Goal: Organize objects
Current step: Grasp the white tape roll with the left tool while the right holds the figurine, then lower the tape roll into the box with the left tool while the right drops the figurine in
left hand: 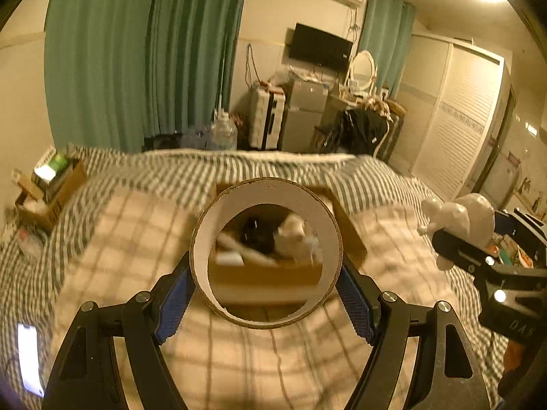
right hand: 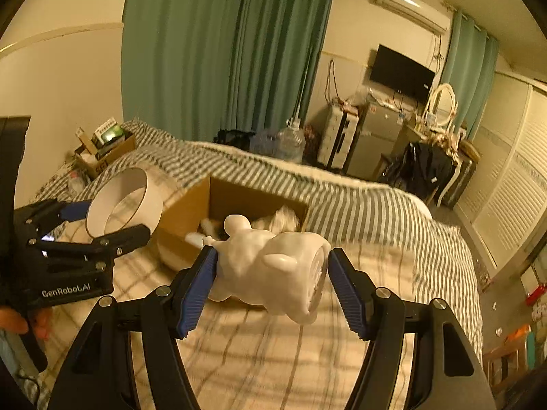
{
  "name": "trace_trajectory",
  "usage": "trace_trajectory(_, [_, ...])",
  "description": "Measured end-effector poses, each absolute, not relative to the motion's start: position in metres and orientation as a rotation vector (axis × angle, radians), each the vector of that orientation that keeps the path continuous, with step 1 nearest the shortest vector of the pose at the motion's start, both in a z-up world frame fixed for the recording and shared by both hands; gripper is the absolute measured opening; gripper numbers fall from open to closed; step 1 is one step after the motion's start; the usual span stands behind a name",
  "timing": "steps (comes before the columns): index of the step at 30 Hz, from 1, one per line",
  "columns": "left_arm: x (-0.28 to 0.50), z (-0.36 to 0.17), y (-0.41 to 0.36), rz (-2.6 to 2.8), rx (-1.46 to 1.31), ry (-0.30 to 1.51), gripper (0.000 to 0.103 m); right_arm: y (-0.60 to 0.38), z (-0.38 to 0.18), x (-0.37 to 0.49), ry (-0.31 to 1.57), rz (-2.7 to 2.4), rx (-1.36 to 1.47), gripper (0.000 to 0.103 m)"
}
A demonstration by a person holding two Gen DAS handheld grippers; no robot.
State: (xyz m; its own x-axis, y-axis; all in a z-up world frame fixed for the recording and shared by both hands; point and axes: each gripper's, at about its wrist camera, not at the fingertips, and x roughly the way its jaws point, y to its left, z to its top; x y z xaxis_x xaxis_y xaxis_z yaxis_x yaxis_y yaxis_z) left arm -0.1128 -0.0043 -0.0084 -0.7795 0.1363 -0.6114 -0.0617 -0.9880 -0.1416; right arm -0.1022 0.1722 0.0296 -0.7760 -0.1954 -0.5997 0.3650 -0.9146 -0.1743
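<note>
Bed (right hand: 342,198) carries an open cardboard box (right hand: 191,205), some items already inside. Left tool (left hand: 265,294) clamps a tape roll (left hand: 236,212), right tool (right hand: 271,283) grips a white figurine (right hand: 273,266); both probably still need boxing.

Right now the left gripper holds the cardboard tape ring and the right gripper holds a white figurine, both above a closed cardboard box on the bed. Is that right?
Not quite: the cardboard box is open, with items visible inside, as the right wrist view shows. The rest stands: the left gripper holds the tape ring, and the right gripper holds the white figurine over the bed.
</note>
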Motion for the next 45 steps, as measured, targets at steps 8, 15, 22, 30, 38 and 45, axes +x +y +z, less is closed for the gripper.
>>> trace_trajectory(8, [-0.182,0.008,-0.013,2.89,-0.959,-0.117,0.08,0.16,0.049,-0.183,0.325,-2.675,0.856,0.066])
trace_trajectory(15, [-0.249,-0.022,-0.008,2.856,-1.048,-0.035,0.08,0.15,0.028,-0.268,0.263,-2.645,0.943,0.066])
trace_trajectory(22, [-0.285,-0.077,0.002,2.795,-1.151,0.054,0.08,0.14,-0.035,-0.31,0.313,-2.59,1.017,0.066])
trace_trajectory(30, [-0.295,-0.112,0.001,2.76,-1.236,0.063,0.08,0.134,-0.079,-0.325,0.329,-2.536,1.061,0.066])
trace_trajectory(38, [-0.284,-0.098,0.007,2.79,-1.206,0.1,0.093,0.145,-0.066,-0.316,0.196,-2.55,1.015,0.088])
trace_trajectory(45, [-0.25,-0.053,0.014,2.824,-1.162,0.169,0.097,0.173,-0.008,-0.281,0.122,-2.62,0.959,0.089])
